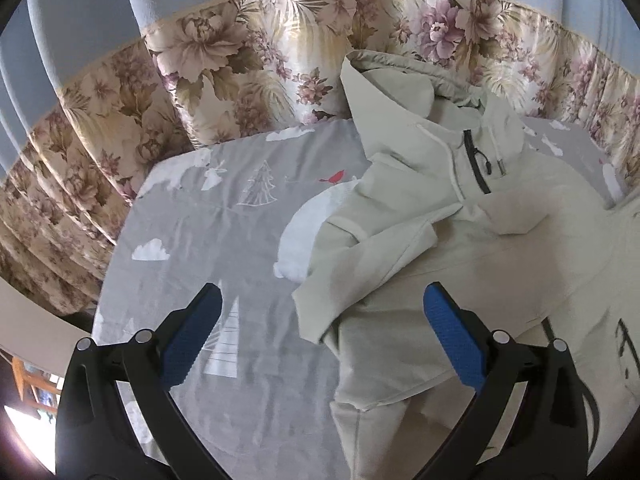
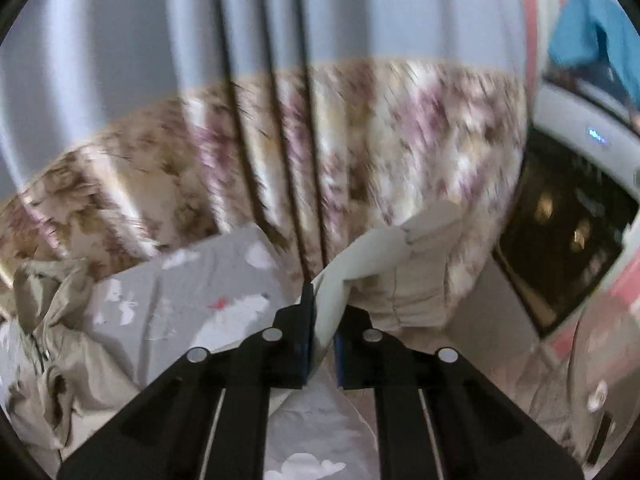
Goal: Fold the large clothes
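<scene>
A cream hooded sweatshirt (image 1: 460, 240) with a black zip at the neck lies spread on the grey printed bedsheet (image 1: 224, 240). Its hood rests against the floral curtain. One sleeve (image 1: 360, 264) is folded across the body. My left gripper (image 1: 322, 312) is open and empty, hovering above the sleeve cuff and the garment's left side. My right gripper (image 2: 322, 320) is shut on a fold of the cream sweatshirt (image 2: 360, 264), holding it lifted above the sheet (image 2: 180, 304). More of the garment lies bunched at the left in the right wrist view (image 2: 52, 340). That view is blurred.
A floral curtain (image 1: 240, 68) with blue-grey drape above hangs right behind the bed. In the right wrist view a white and pink appliance with a dark window (image 2: 568, 232) stands at the right, with a blue cloth (image 2: 600, 32) above it.
</scene>
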Available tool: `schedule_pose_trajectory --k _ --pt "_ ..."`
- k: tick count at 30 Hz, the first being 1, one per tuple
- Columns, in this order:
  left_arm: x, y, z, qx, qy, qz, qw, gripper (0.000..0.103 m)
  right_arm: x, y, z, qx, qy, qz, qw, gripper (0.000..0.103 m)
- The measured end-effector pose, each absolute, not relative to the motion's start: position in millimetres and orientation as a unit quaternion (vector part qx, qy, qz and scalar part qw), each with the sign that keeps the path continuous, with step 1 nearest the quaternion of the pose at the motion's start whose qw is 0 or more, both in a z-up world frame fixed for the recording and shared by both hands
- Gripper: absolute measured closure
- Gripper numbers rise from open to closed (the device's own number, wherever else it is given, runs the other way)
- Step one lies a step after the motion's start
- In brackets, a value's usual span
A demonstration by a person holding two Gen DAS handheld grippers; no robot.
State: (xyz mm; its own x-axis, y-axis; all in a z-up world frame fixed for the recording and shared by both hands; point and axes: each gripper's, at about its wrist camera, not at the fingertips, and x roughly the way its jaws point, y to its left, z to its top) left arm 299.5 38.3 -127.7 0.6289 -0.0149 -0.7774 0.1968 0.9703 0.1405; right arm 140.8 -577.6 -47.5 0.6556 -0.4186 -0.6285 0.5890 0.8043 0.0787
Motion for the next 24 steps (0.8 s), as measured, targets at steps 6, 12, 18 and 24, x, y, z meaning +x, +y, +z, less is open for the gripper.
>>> schedule_pose_trajectory --k 6,12,18,24 --pt "294.8 34.8 -123.7 0.112 0.422 -0.065 0.898 0.003 177.4 -486.8 20.5 0.06 0.255 -0.191 0.946 0.095" --pt "286.3 51.0 -108.0 0.099 0.409 -0.052 0.906 0.003 220.4 -357.3 84.1 -0.007 0.222 -0.026 0.975 0.095" --pt "284.6 77.9 -93.0 0.066 0.4 -0.032 0.914 0.003 248.0 -197.8 70.8 -0.059 0.272 0.188 0.942 0.095" --pt "286.2 97.6 -108.1 0.041 0.423 -0.017 0.905 0.003 271.4 -126.0 -50.7 -0.063 0.443 0.27 0.853 0.058"
